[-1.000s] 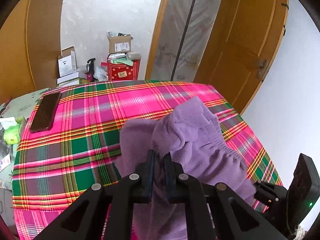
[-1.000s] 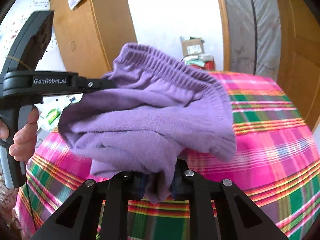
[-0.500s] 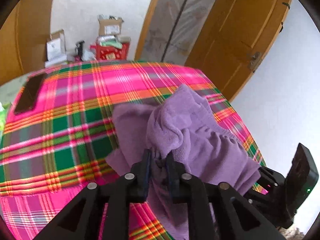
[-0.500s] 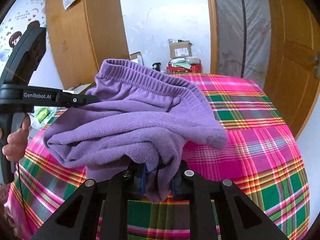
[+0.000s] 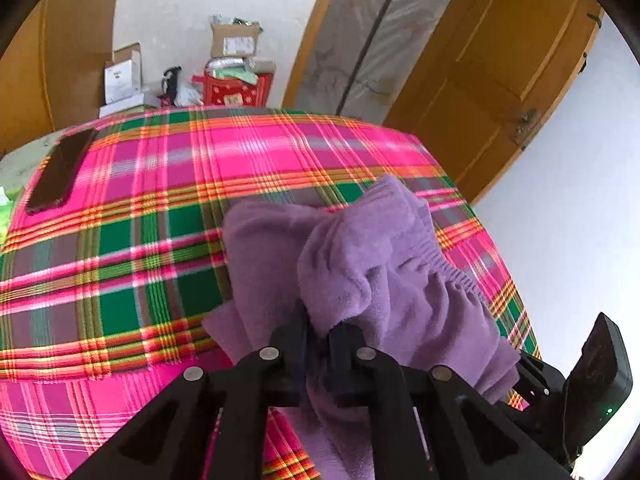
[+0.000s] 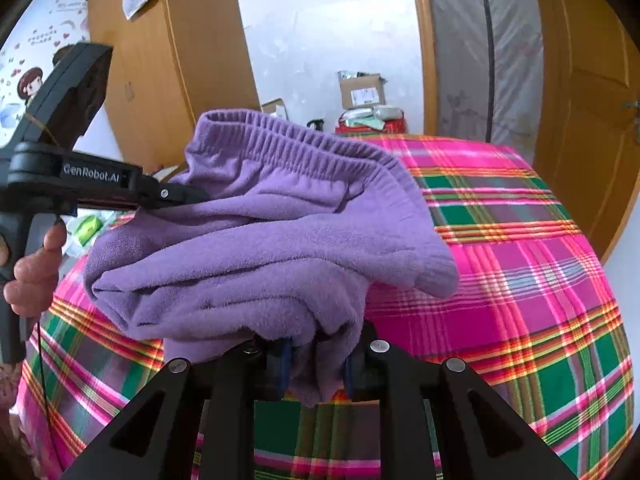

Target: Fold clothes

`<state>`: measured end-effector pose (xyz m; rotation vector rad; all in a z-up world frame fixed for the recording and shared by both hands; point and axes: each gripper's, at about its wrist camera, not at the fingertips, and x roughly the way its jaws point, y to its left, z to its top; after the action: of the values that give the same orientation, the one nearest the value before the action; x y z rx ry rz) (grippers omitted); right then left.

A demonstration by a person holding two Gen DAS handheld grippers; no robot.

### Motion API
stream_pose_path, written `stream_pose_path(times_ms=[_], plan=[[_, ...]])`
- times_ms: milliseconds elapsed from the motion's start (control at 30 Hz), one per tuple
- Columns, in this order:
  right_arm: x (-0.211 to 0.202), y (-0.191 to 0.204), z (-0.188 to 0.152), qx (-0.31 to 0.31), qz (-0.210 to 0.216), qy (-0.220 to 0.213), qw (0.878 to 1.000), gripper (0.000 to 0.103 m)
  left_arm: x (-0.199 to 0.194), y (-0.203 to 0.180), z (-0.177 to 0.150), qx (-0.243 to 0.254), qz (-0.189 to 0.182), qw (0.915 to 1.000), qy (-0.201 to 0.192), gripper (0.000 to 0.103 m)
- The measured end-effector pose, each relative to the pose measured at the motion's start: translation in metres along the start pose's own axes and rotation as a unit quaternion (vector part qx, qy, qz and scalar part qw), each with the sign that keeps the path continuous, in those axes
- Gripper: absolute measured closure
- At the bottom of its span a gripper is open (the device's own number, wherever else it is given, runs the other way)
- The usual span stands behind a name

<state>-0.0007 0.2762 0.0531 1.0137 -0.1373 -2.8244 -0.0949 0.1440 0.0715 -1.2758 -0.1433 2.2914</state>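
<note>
A purple fleece garment (image 5: 372,268) with an elastic waistband is bunched in folded layers and held up over the plaid-covered table (image 5: 160,208). My left gripper (image 5: 318,330) is shut on one edge of it. My right gripper (image 6: 316,354) is shut on the opposite edge, with cloth (image 6: 272,240) draped over its fingertips. The left gripper also shows in the right wrist view (image 6: 176,196), clamped on the garment near the waistband. The right gripper shows at the lower right of the left wrist view (image 5: 532,376).
A dark phone (image 5: 60,172) lies at the table's far left. Cardboard boxes (image 5: 234,40) and a red box (image 5: 236,90) stand on the floor behind the table. A wooden door (image 5: 500,80) is at the right.
Both grippers have kept their hold and moved the bunched garment a little over the table; the left wrist view has shifted back and tilted, and the garment sits closer to the right camera.
</note>
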Motion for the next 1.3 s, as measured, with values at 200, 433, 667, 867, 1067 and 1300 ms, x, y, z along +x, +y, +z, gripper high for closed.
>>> stream_pose_path(times_ms=[200, 433, 667, 867, 1067, 1300], plan=[[-0.011, -0.003, 0.004, -0.002, -0.019, -0.021, 1.000, 0.084, -0.020, 0.002, 0.003, -0.017, 0.000, 0.9991, -0.039, 0.096], [-0.030, -0.009, 0.020, -0.011, -0.046, -0.055, 0.997, 0.085, -0.044, 0.004, 0.006, -0.035, -0.001, 0.9958, -0.084, 0.096], [-0.052, -0.015, 0.042, -0.048, -0.102, -0.092, 0.989, 0.085, -0.075, 0.006, 0.003, -0.052, -0.011, 0.9904, -0.128, 0.096], [-0.066, -0.020, 0.049, -0.068, -0.142, -0.107, 0.982, 0.085, -0.085, 0.016, -0.017, -0.070, -0.012, 0.9882, -0.136, 0.096], [-0.060, -0.025, 0.035, -0.078, -0.159, -0.087, 0.980, 0.085, -0.079, 0.029, -0.048, -0.087, -0.004, 0.9893, -0.118, 0.096], [-0.055, -0.028, 0.003, -0.070, -0.140, -0.053, 0.986, 0.085, -0.064, 0.051, -0.081, -0.123, -0.004, 0.9881, -0.091, 0.096]])
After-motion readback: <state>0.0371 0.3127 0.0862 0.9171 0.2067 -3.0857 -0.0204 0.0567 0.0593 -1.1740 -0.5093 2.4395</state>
